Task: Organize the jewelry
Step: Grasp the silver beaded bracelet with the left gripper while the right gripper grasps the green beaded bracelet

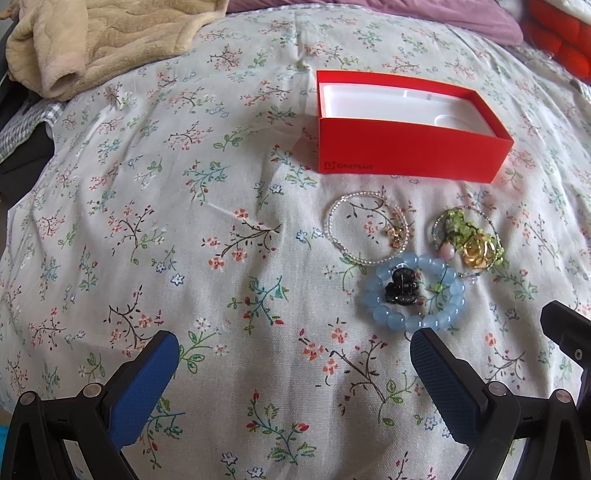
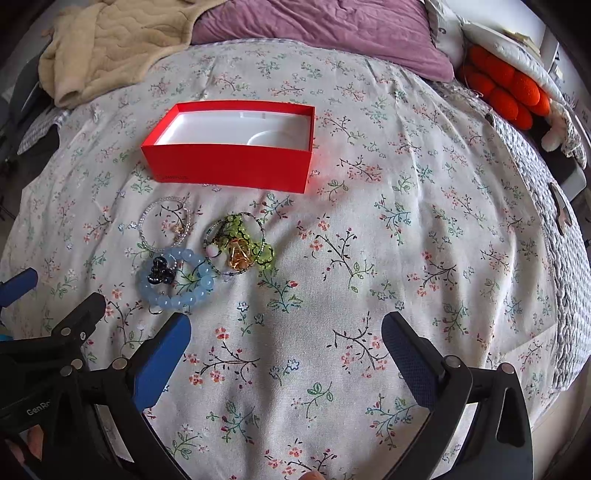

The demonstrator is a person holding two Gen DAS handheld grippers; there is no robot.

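Note:
An open red box [image 1: 406,151] [image 2: 229,166] with a white insert stands on the floral bedsheet [image 1: 184,221]. In front of it lie three bracelets close together: a clear beaded one [image 1: 330,221] [image 2: 142,221], a green beaded one with a gold rose [image 1: 458,221] [image 2: 236,227], and a blue beaded one [image 1: 371,297] [image 2: 205,282]. A black hair clip [image 1: 400,290] [image 2: 160,273] rests inside the blue ring. My left gripper [image 1: 293,338] is open, its right fingertip just short of the blue bracelet. My right gripper [image 2: 286,321] is open and holds nothing, to the right of the pile.
A beige blanket [image 2: 110,48] lies at the back left and a purple pillow [image 2: 325,29] at the back. Orange cushions [image 2: 506,88] sit at the far right. A grey quilted edge [image 2: 565,258] runs down the right side of the bed.

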